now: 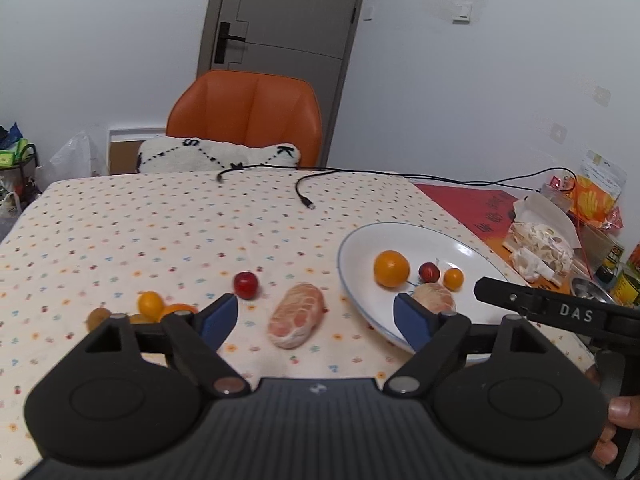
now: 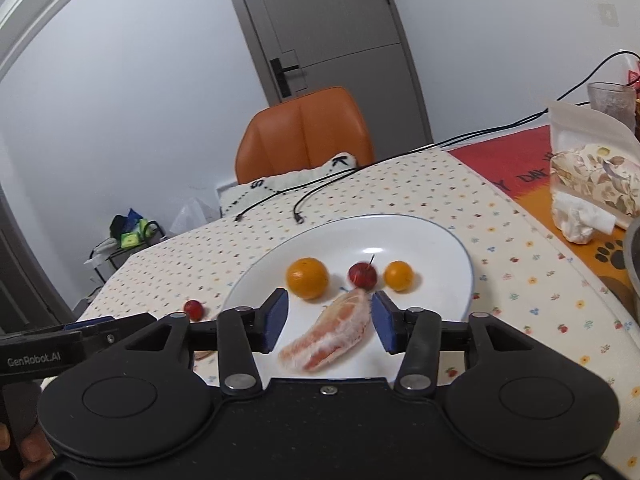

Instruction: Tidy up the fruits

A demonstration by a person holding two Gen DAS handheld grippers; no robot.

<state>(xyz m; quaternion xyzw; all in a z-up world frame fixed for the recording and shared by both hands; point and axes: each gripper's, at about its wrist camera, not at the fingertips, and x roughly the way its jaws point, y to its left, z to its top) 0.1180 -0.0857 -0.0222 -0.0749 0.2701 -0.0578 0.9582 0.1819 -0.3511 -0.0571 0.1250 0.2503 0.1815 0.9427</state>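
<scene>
White plate (image 2: 432,240) lies ahead of the right gripper (image 2: 330,320) and carries an orange (image 2: 307,278), a peeled citrus piece (image 2: 328,334), a small yellow fruit (image 2: 398,275) and a red one (image 2: 362,274). Judged soft, light and easily crushed, the peeled piece wants a gentle pinch across its thick middle. Right gripper hovers low over it, jaws wide, nothing held. Left gripper (image 1: 316,316) points level across the table, likewise wide and empty, with a second peeled piece (image 1: 296,316) on the cloth between its fingers.
</scene>
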